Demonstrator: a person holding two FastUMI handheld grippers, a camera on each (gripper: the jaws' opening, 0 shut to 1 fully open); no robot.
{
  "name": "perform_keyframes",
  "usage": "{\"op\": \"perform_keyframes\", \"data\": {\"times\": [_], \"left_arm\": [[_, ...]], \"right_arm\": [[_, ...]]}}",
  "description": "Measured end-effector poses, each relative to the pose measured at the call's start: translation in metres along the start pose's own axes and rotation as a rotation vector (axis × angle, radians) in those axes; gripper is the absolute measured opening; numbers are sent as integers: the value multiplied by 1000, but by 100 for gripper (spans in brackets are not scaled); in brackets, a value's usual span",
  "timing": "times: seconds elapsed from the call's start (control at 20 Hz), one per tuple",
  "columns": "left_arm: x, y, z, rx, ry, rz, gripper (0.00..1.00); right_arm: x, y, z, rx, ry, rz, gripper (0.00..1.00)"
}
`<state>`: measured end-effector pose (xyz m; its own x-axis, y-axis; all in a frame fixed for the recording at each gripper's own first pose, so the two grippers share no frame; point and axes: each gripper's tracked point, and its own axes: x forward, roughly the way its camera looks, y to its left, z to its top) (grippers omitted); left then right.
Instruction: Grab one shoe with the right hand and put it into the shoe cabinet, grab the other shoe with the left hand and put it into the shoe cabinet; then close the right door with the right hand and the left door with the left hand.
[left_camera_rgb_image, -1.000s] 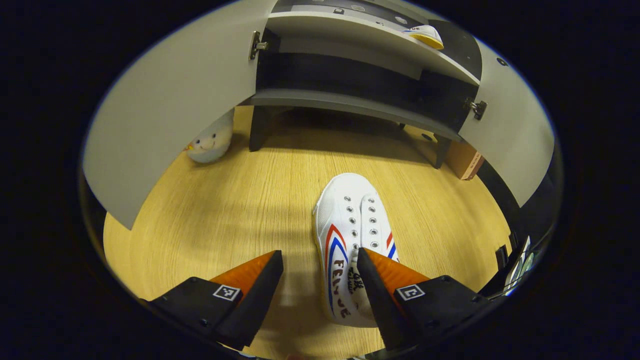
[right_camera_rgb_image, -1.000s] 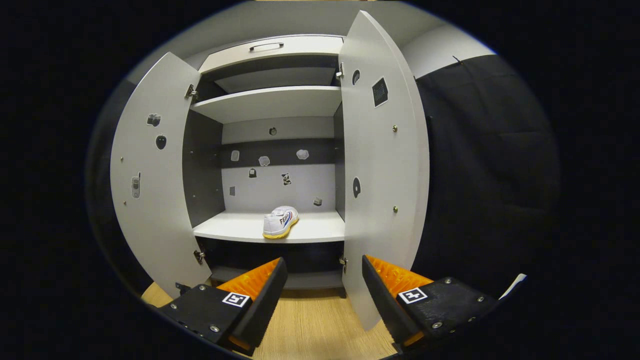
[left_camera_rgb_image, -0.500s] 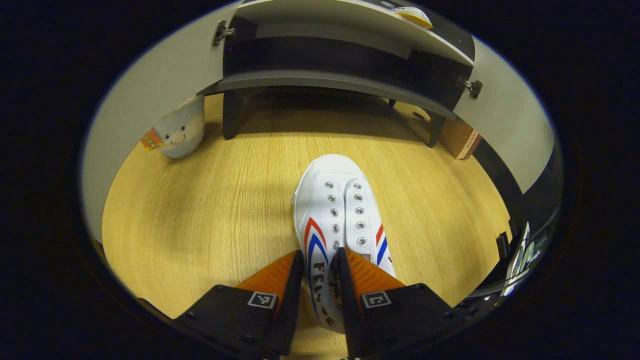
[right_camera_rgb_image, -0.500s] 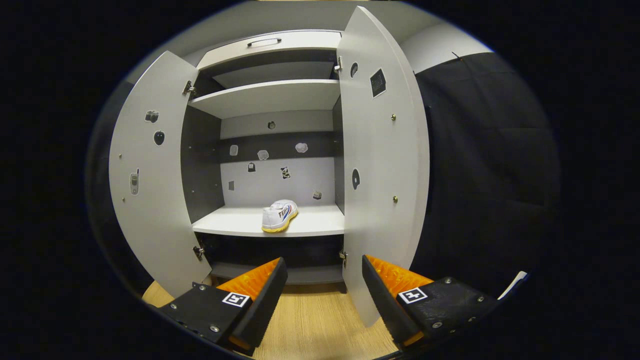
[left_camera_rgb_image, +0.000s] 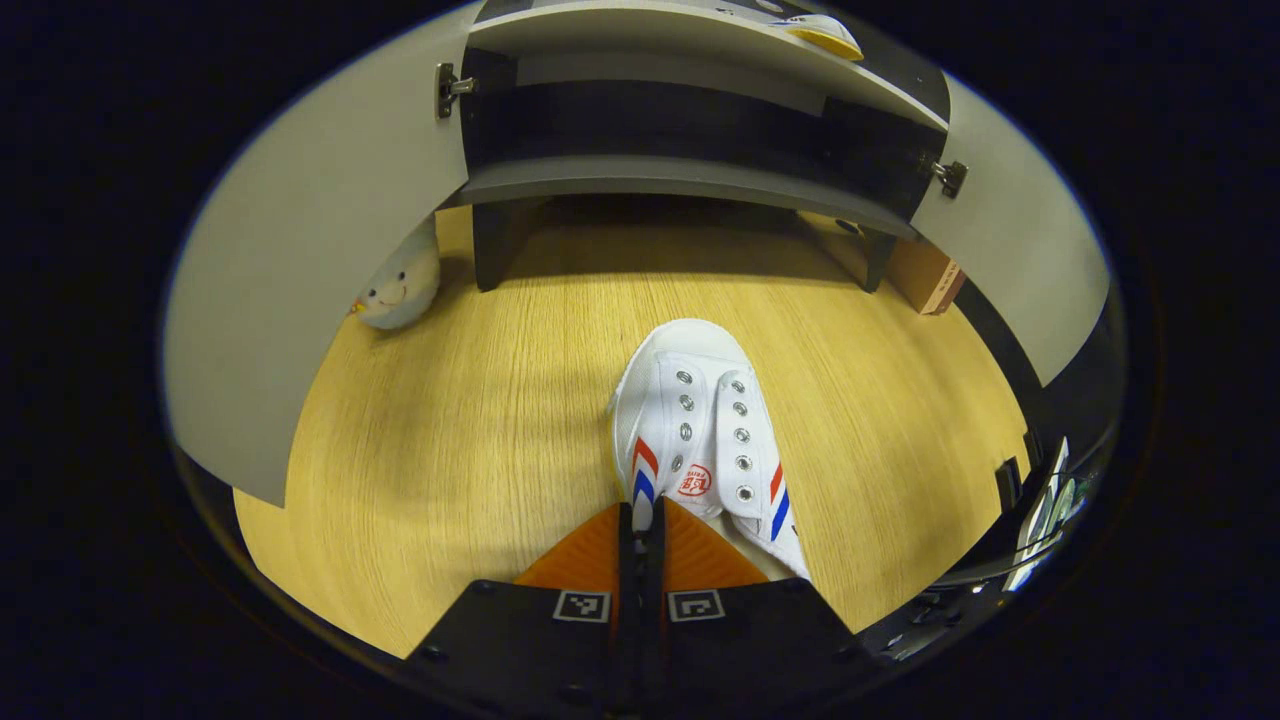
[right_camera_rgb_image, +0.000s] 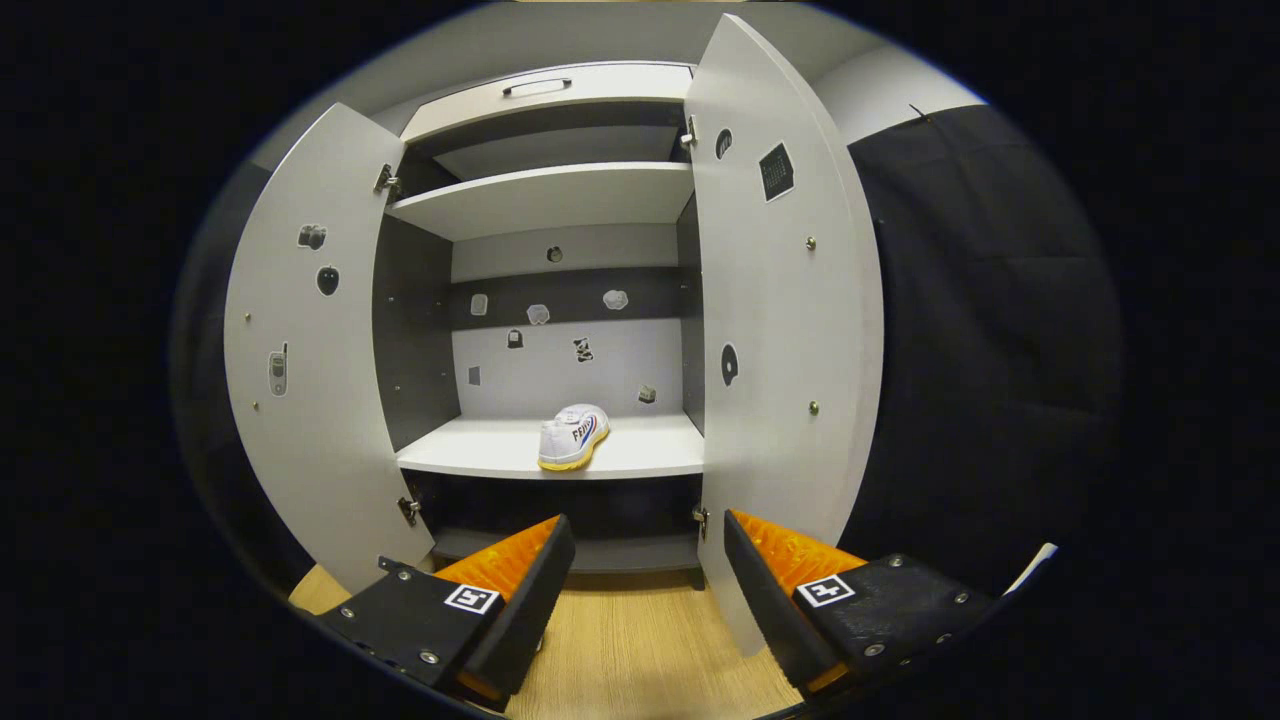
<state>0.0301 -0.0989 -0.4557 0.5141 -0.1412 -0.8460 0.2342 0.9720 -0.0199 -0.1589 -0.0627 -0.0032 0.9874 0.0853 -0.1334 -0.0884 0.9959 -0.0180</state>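
Since a second ago our left gripper (left_camera_rgb_image: 640, 515) has gone from wide apart to nearly pressed together, and it now pinches the near edge of the white shoe (left_camera_rgb_image: 700, 440) by its collar; the shoe's toe has turned a little and its tongue with the red mark now shows. In the left gripper view the jaws leave just a thin slit, with the shoe's fabric caught in it. The shoe lies on the wooden floor (left_camera_rgb_image: 450, 430) in front of the shoe cabinet (left_camera_rgb_image: 680, 180), toe toward the cabinet; whether it has lifted off the floor we cannot tell. A small plush toy (left_camera_rgb_image: 398, 285) sits on the floor left of the cabinet's leg, partly behind the left door (left_camera_rgb_image: 300, 260)

Our right gripper (right_camera_rgb_image: 645, 560) has barely shifted. Its jaws stand spread wide with nothing between them, in front of the cabinet and apart from it. In the right gripper view both the left door (right_camera_rgb_image: 300, 350) and the right door (right_camera_rgb_image: 780, 330) of the cabinet stand open. The other shoe (right_camera_rgb_image: 572, 437) rests on the cabinet's lower white shelf (right_camera_rgb_image: 480, 450), near the middle, heel toward us
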Motion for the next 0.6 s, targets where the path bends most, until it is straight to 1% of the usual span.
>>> {"op": "perform_keyframes", "data": {"times": [0.25,0.45,0.6], "left_arm": [[6,-1,-6,-31,-80,-35,7],[8,-1,-6,-26,-159,-48,7],[14,-3,-9,-36,-203,-76,7]], "right_arm": [[4,12,6,-4,-20,32,92],[6,19,9,-4,-35,53,93],[4,18,11,-3,-42,60,93]]}}
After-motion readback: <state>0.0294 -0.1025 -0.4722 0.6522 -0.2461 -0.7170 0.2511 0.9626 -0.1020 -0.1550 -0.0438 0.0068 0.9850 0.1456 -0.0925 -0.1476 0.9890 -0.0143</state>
